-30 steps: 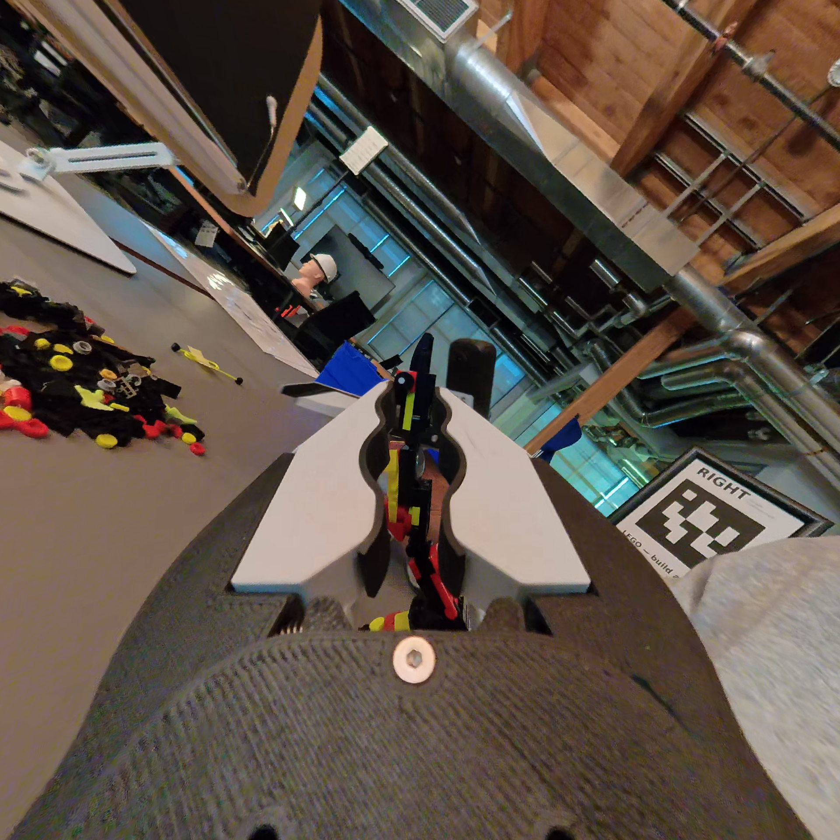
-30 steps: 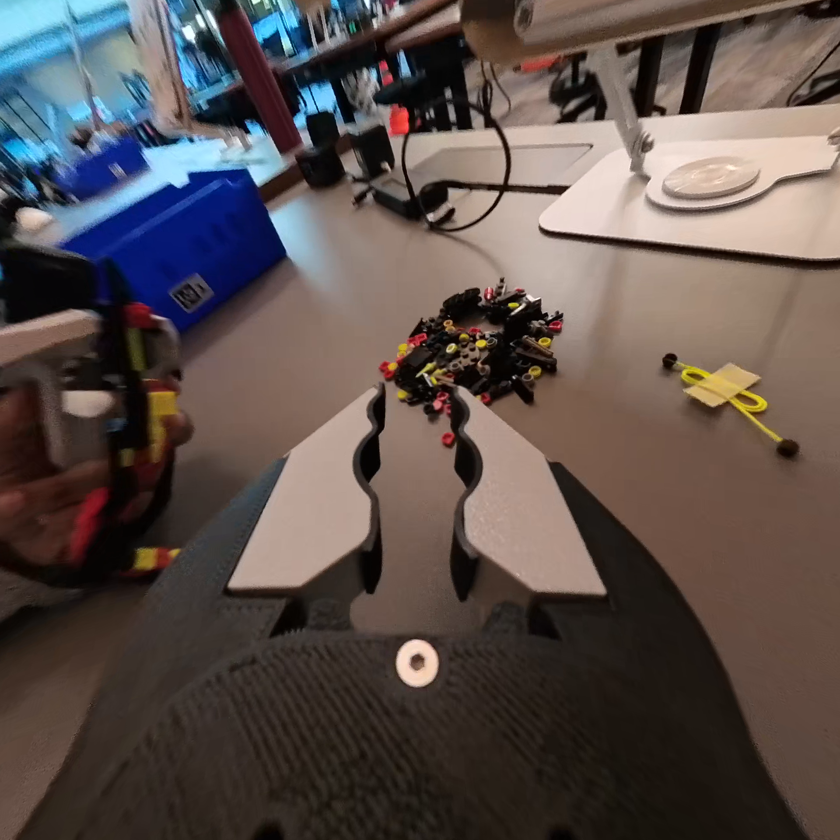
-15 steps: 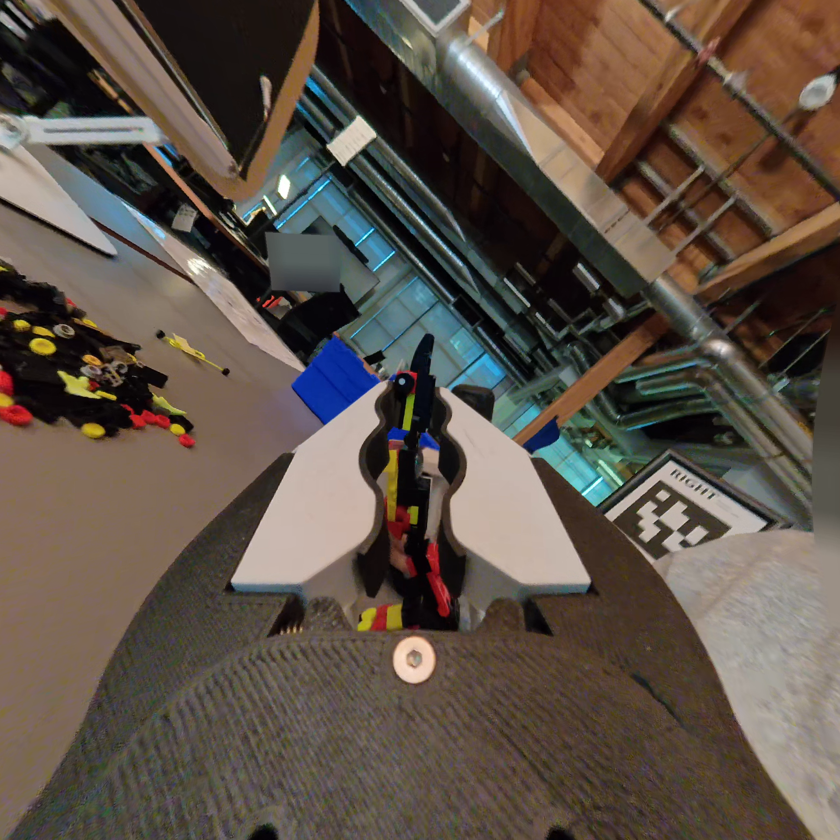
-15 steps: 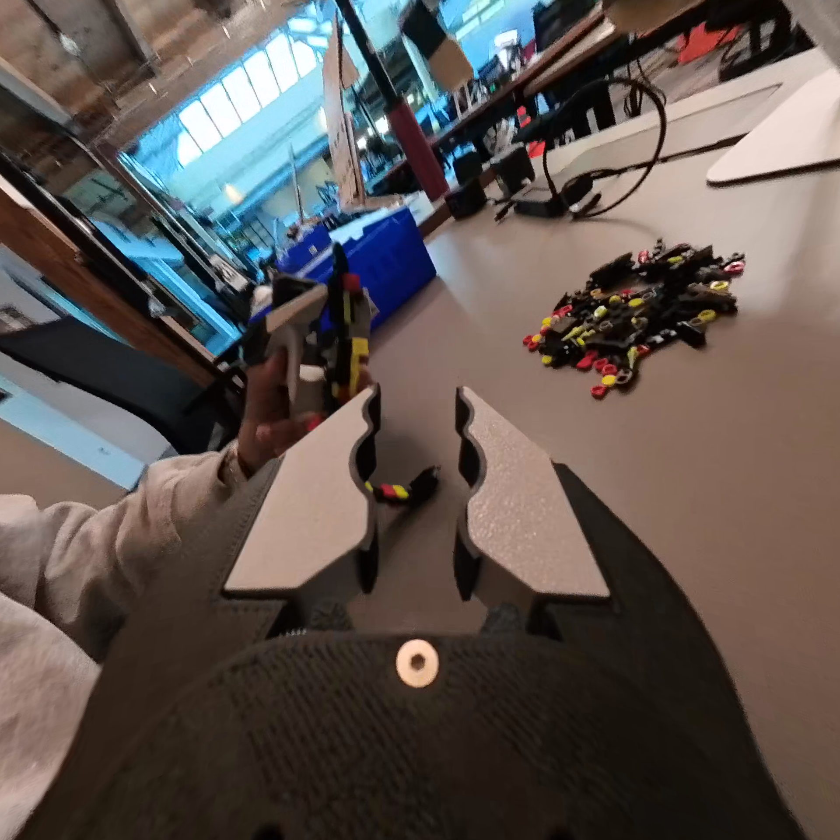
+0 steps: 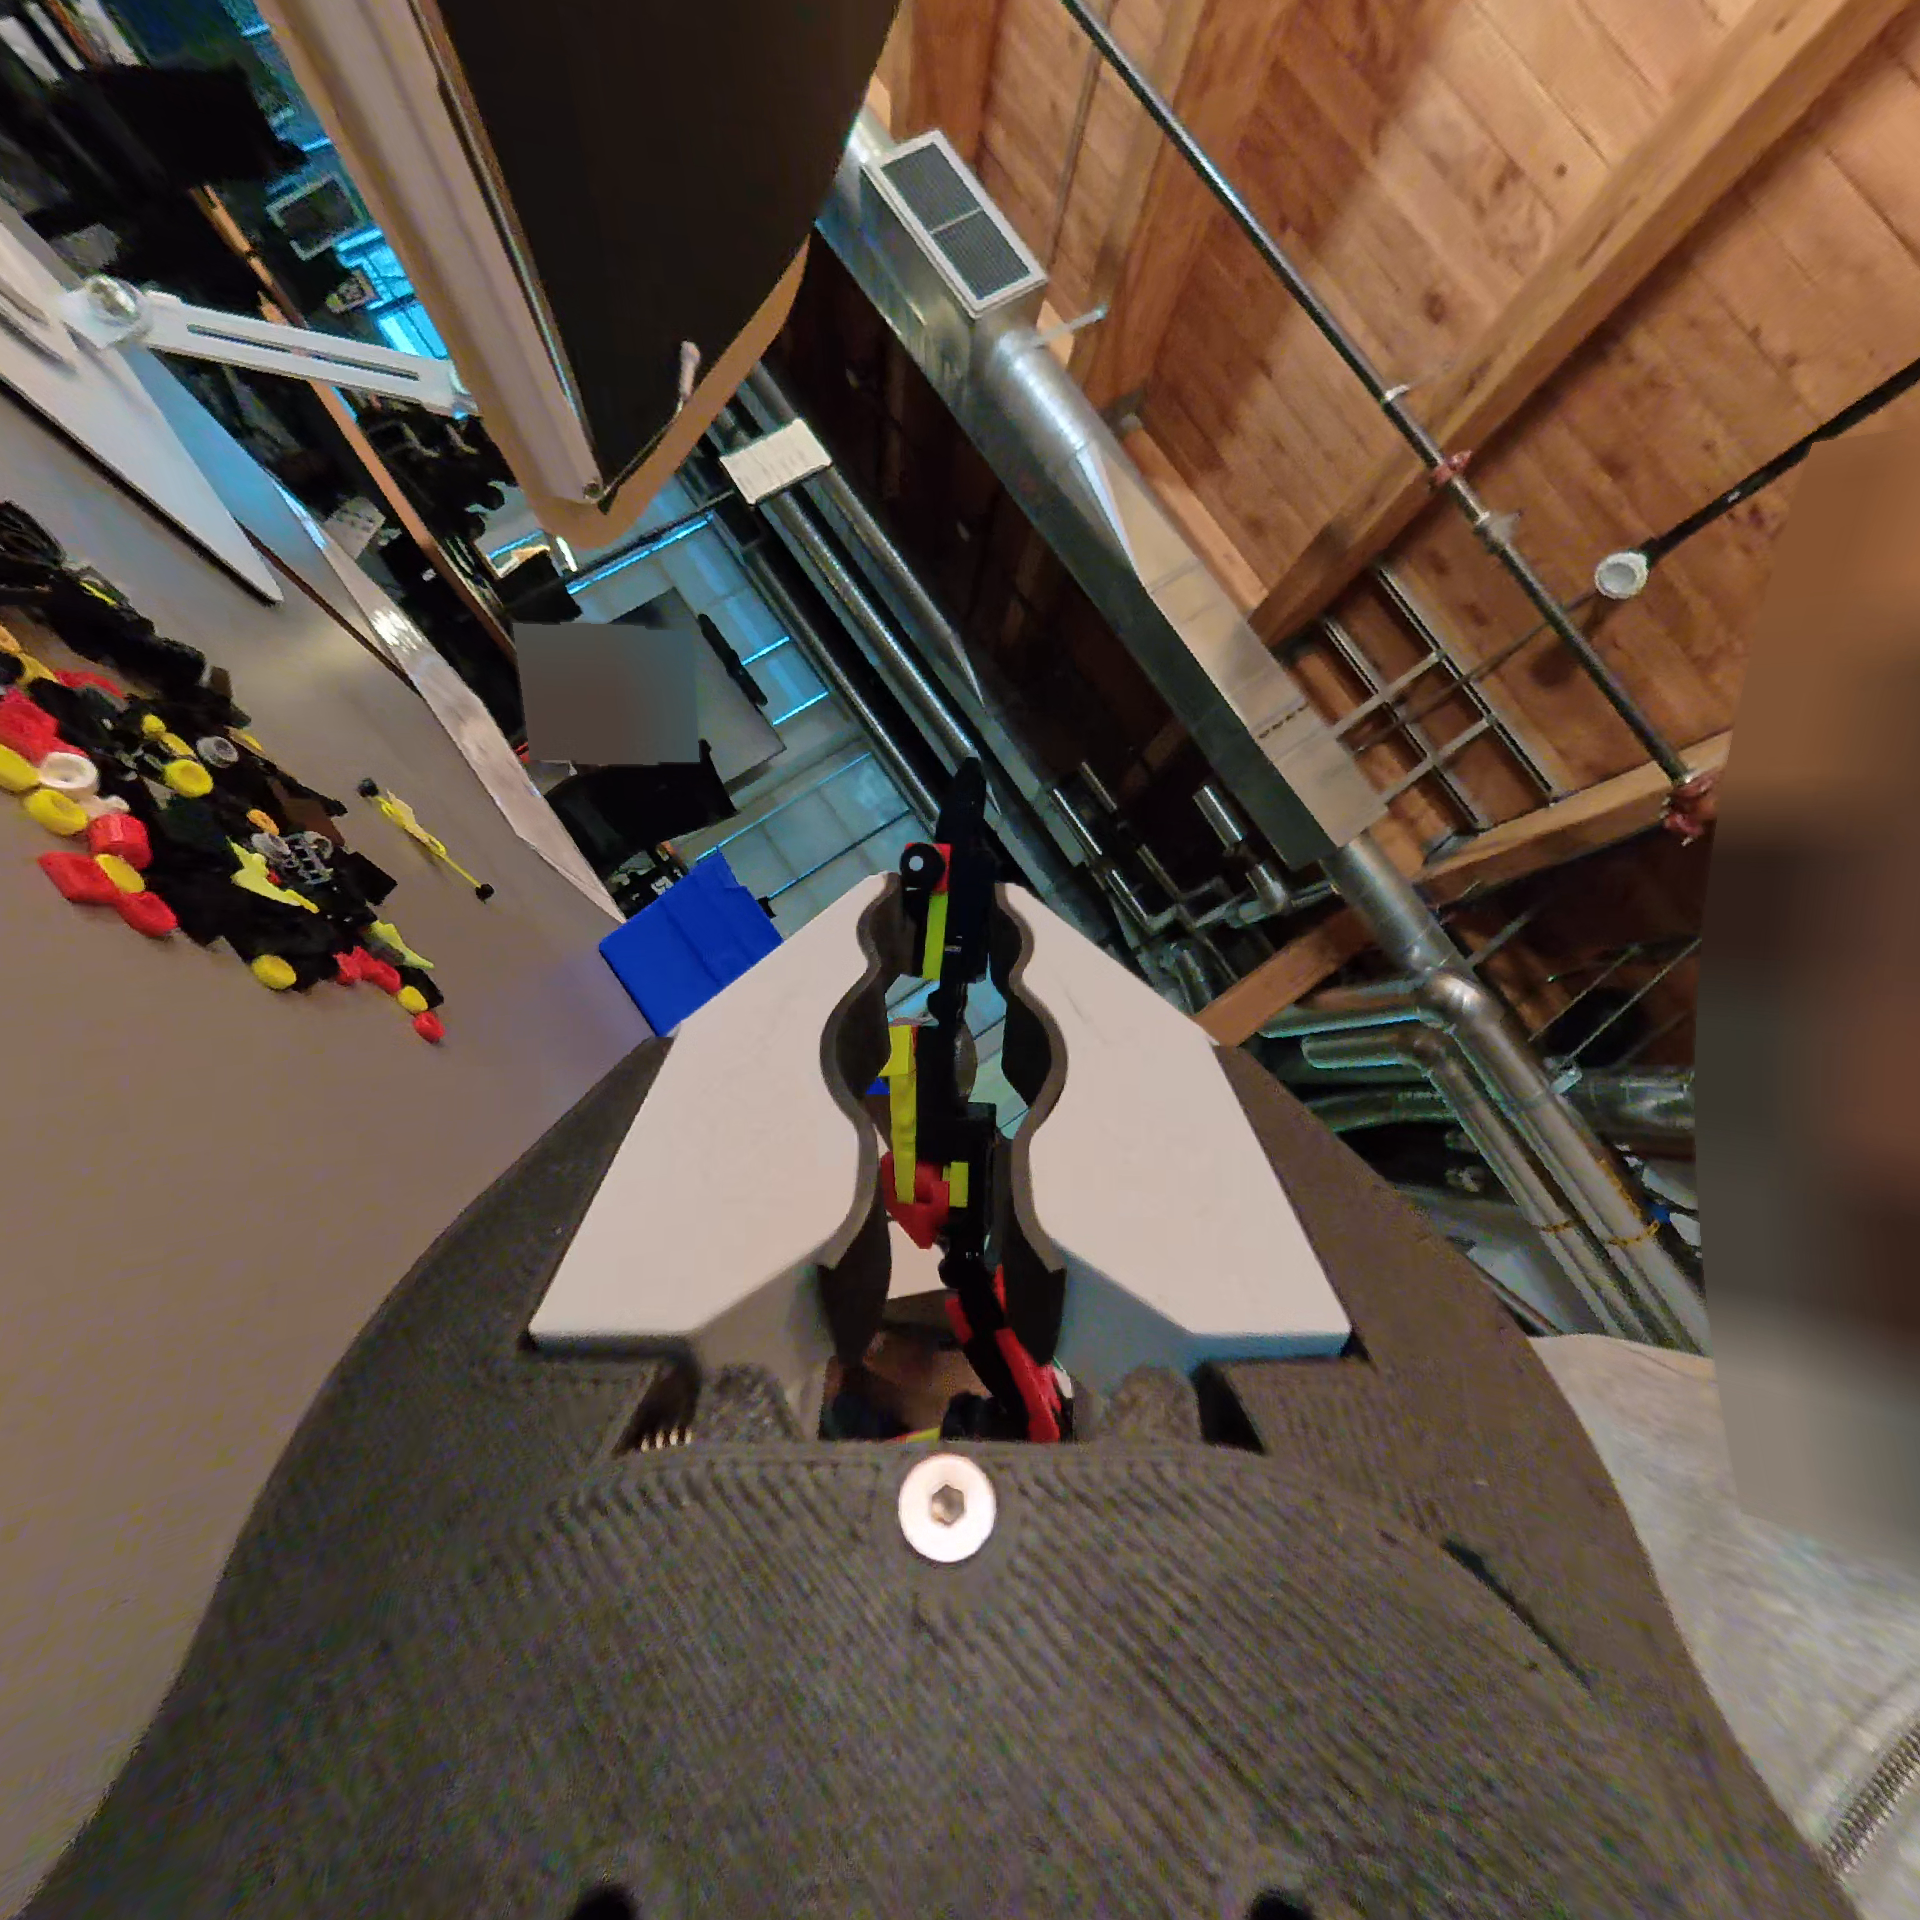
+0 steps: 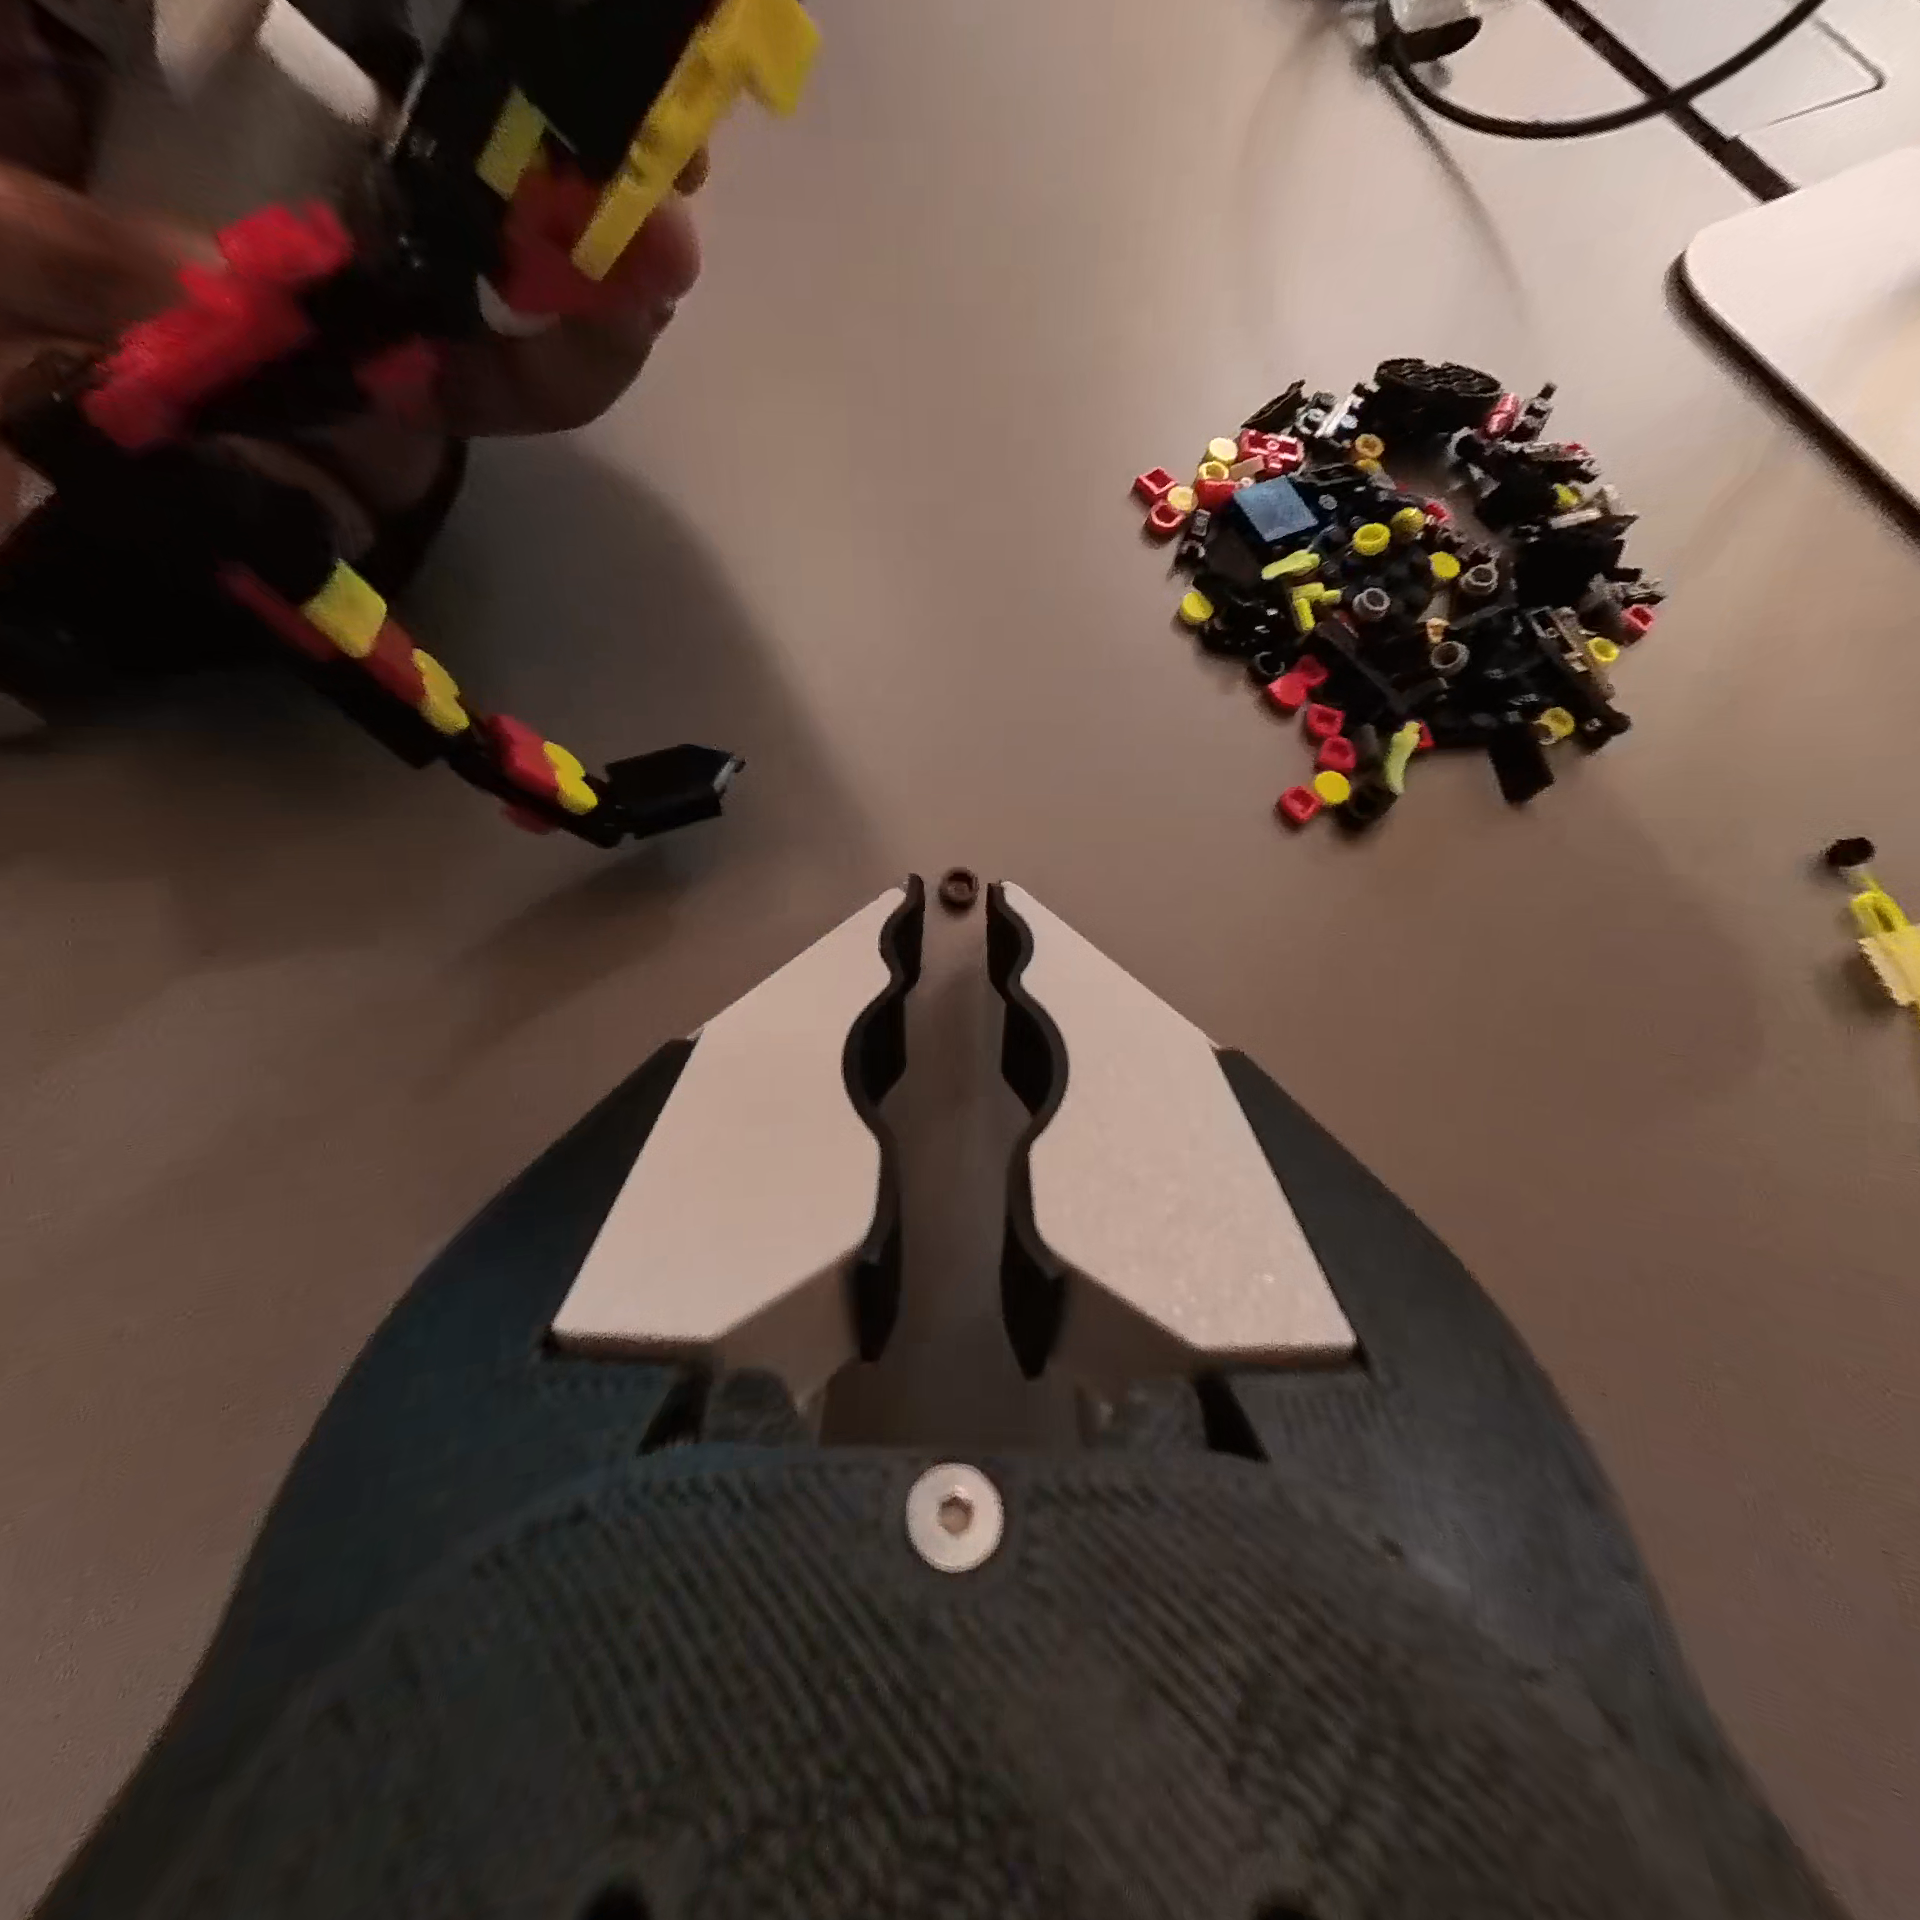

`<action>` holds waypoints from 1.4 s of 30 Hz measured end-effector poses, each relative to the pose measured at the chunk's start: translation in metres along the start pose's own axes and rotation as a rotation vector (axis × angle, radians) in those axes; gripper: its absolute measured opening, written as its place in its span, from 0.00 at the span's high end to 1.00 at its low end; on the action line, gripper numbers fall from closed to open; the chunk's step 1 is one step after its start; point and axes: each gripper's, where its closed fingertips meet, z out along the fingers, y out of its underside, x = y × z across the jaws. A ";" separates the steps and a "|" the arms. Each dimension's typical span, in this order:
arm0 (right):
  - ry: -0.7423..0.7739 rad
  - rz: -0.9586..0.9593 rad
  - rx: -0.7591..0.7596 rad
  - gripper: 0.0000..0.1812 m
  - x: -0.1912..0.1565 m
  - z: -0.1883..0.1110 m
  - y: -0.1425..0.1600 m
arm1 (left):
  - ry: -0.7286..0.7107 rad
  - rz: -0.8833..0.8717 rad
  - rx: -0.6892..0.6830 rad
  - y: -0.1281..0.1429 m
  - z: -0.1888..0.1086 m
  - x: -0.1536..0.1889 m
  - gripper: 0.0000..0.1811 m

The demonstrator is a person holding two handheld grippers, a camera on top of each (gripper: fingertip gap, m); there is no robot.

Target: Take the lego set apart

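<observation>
My left gripper (image 5: 951,894) is shut on the lego model (image 5: 940,1101), a thin black, red and yellow build that stands up between the fingers. In the right wrist view the same model (image 6: 416,260) is blurred at the upper left, held above the table, with its striped tail (image 6: 520,769) reaching down to the right. My right gripper (image 6: 956,891) points down at the table. Its jaws stand a narrow gap apart, with a small dark round stud (image 6: 958,886) between the tips. I cannot see the pads touching it.
A pile of loose black, red and yellow pieces (image 6: 1413,592) lies right of the right gripper and also shows in the left wrist view (image 5: 187,831). A yellow tie with black ends (image 6: 1875,925) lies far right. A white base plate (image 6: 1829,312), a cable (image 6: 1507,94) and a blue box (image 5: 691,951) are farther off. The tips of one gripper are about 15 cm away from the tips of the other.
My right gripper has swung down from facing the left hand to the table, and its jaws have narrowed around a small dark stud. My left gripper still holds the model.
</observation>
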 end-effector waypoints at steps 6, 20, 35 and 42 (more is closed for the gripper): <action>-0.053 0.039 -0.041 0.97 -0.001 0.012 -0.001 | 0.002 -0.004 -0.009 0.002 0.001 -0.001 0.93; 0.063 0.197 0.078 0.94 0.097 0.043 -0.070 | 0.003 -0.004 -0.020 0.003 0.002 -0.002 0.93; -0.299 0.527 0.589 0.83 0.013 -0.064 -0.069 | 0.085 -0.181 -0.136 0.050 0.023 0.004 0.93; -0.491 0.681 0.628 0.82 0.005 -0.081 -0.071 | 0.005 -0.001 -0.312 0.096 0.037 0.005 0.93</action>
